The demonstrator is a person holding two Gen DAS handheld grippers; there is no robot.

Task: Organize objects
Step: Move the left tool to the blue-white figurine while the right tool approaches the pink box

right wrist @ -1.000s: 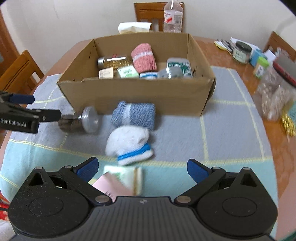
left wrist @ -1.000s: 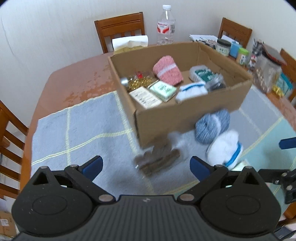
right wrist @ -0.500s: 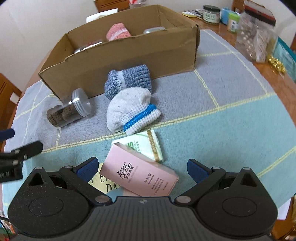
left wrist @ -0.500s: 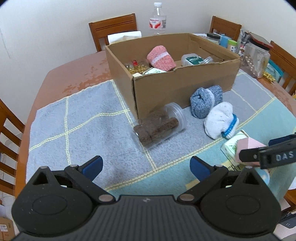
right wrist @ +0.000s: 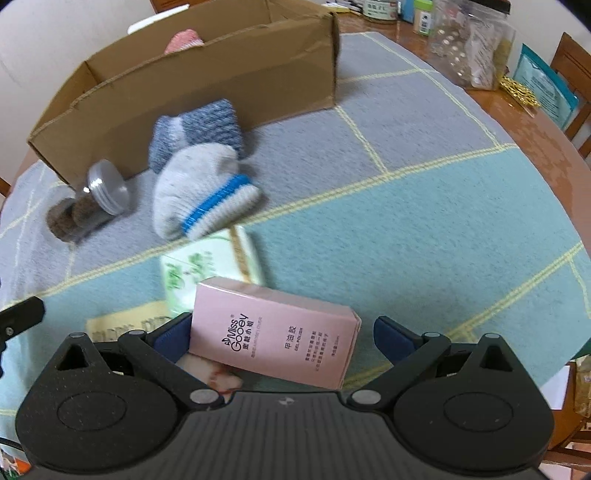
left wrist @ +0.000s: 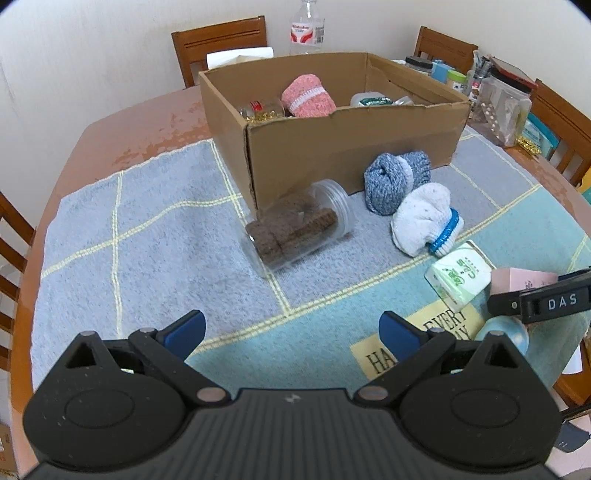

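A pink carton (right wrist: 273, 336) lies on the cloth between the fingers of my right gripper (right wrist: 282, 332), which is open; the left finger sits at the carton's end and the right finger stands apart. Behind the carton lie a green tissue pack (right wrist: 207, 266), a white sock roll with a blue cuff (right wrist: 195, 184), a blue sock roll (right wrist: 199, 133) and a clear jar (right wrist: 88, 206) on its side. The cardboard box (left wrist: 351, 147) holds a pink sock roll and several small items. My left gripper (left wrist: 291, 328) hovers open and empty over the cloth, short of the jar (left wrist: 295, 232).
A checked blue-grey cloth (left wrist: 147, 221) covers the round wooden table. A water bottle (left wrist: 304, 27) and wooden chairs stand behind the box. Jars and packets (left wrist: 506, 107) crowd the far right. A pale blue round object (left wrist: 502, 332) lies under the right gripper (left wrist: 539, 302).
My right gripper has come down and forward, so the pink carton now sits between its fingers. My left gripper has drawn back from the box and dropped lower.
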